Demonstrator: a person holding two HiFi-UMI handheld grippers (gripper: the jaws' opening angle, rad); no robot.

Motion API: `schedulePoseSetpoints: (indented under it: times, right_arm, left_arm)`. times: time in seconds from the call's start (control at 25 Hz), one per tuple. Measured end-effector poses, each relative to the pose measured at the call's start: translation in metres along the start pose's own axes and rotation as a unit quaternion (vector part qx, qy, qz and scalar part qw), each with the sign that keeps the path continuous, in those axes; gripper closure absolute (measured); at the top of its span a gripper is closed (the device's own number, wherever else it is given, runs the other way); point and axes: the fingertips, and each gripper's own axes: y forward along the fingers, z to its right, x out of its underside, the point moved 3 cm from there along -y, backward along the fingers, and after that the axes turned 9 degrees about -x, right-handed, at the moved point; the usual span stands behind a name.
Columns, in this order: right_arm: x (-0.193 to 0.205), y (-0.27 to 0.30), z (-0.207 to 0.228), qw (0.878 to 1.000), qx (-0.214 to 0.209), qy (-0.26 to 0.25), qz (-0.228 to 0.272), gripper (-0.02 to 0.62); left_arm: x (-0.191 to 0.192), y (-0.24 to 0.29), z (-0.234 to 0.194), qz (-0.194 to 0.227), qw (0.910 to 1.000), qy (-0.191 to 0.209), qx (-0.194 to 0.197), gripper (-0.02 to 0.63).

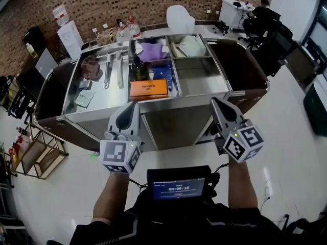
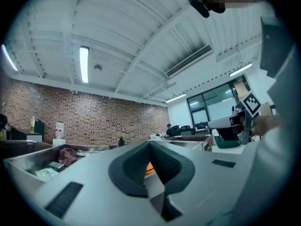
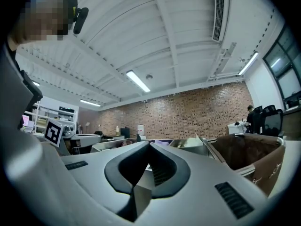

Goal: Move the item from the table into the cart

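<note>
Orange box [image 1: 148, 89] lies in the steel cart [image 1: 202, 80]; purple cloth [image 1: 153, 51] behind it.

I held the left tool [image 1: 132, 107] and the right tool [image 1: 215, 102] level, side by side ahead of me, tips tilted upward. Both had their jaws pressed together, empty. My bare forearms [image 1: 114, 194] stretched forward.
</note>
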Motion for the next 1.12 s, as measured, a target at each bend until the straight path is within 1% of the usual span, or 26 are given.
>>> schedulePoseSetpoints:
  times: [0.08, 0.2, 0.68, 1.12]
  right_arm:
    - [0.005, -0.001, 0.002, 1.000, 0.003, 0.003, -0.003, 0.592]
    - [0.011, -0.002, 0.006, 1.000, 0.007, 0.000, -0.010, 0.592]
    - [0.018, 0.003, 0.004, 1.000, 0.010, 0.004, -0.016, 0.592]
    - [0.018, -0.003, 0.004, 1.000, 0.012, 0.003, -0.018, 0.592]
  left_arm:
    - [0.007, 0.000, 0.002, -0.008, 1.0000, 0.005, 0.000, 0.606]
    - [0.010, -0.001, 0.003, -0.007, 0.9999, -0.009, 0.005, 0.606]
    - [0.019, 0.000, -0.005, -0.016, 0.9994, -0.030, 0.008, 0.606]
    - [0.021, -0.005, -0.002, -0.019, 0.9993, -0.032, 0.007, 0.606]
